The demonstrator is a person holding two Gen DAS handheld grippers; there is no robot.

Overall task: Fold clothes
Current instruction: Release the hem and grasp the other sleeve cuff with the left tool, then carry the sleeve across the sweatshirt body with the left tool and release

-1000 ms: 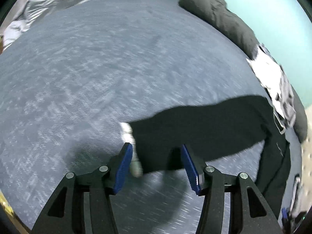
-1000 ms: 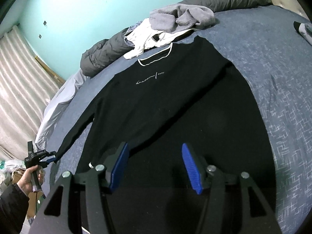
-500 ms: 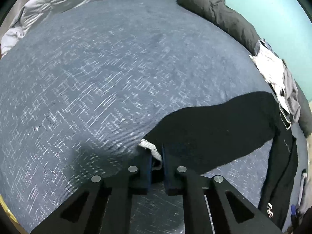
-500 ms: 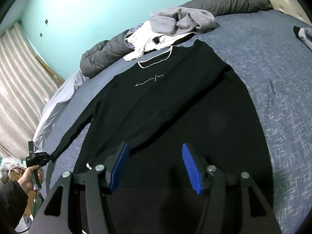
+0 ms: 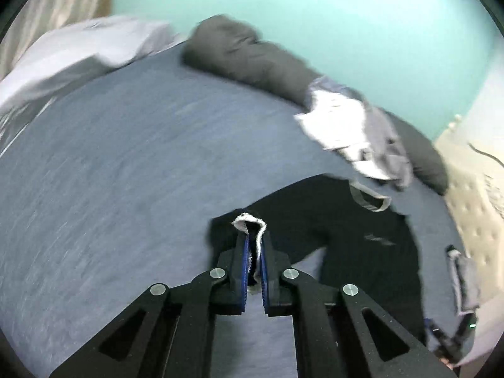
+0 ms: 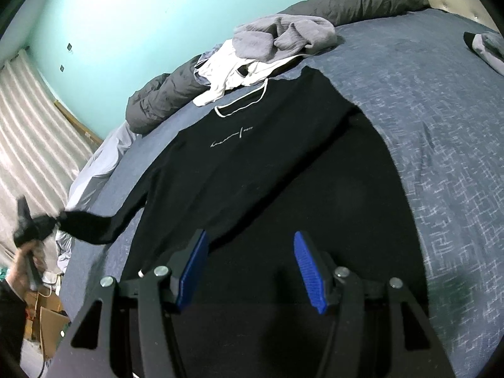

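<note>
The black sweater [image 6: 283, 170] lay spread front-up on the bed [image 6: 441, 132], its white-trimmed neckline [image 6: 241, 105] toward the far edge and a thin line of light lettering across the chest. Its body stretched flat across the blue patterned bedcover down to the near edge, under the right claw [image 6: 250, 264]. One sleeve [image 6: 104, 220] ran off toward the side of the bed and was raised off the cover, its end caught in the left claw [image 5: 254, 261]. In the left wrist view the white-edged cuff [image 5: 249, 220] stuck up from between the blue pads [image 5: 245, 258], which were pressed together on the fabric, and the black sleeve trailed away from there to the rest of the sweater. That view was blurred.

The right claw hovered over the lower part of the sweater with its blue pads spread wide apart and nothing between them.

Just beyond the neckline a heap of white and grey clothes [image 6: 277, 47] rested, touching or nearly touching the collar. Behind the heap a dark grey duvet [image 6: 356, 3] ran along the far edge of the bed against a turquoise wall [image 6: 141, 15]. At the left, a person's hand [image 6: 26, 264] gripped the handle of the left claw, with striped curtains [image 6: 28, 132] behind it.
</note>
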